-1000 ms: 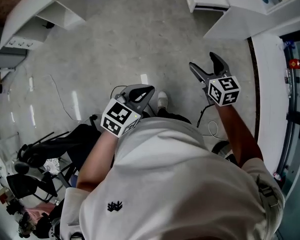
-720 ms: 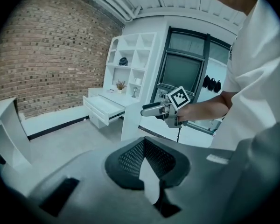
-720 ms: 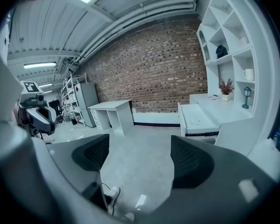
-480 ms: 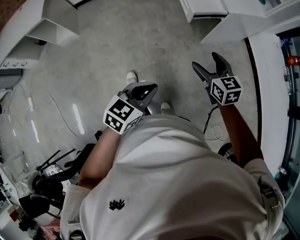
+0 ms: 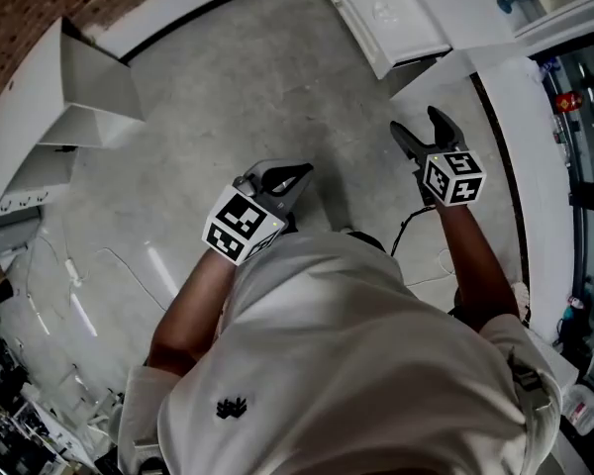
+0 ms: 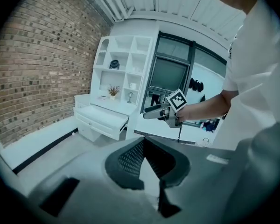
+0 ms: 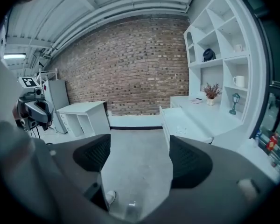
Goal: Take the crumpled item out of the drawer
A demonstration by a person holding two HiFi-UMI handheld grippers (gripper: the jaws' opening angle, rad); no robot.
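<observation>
The white drawer stands pulled out of the white wall unit at the top of the head view, and also shows in the left gripper view. A small pale crumpled item lies in the drawer. My right gripper is held over the floor a short way in front of it, open and empty. My left gripper hangs further back over the floor, shut, with nothing between its touching tips. Both are well apart from the drawer.
A shelf unit with a cup, a plant and small ornaments rises above the drawer. A low white open cabinet stands at the left against the brick wall. Grey concrete floor lies between them. A cable trails by the person's feet.
The person has walked toward the wall unit: the drawer and the brick wall have come further into view. Both grippers keep their posture, right open and left shut.
</observation>
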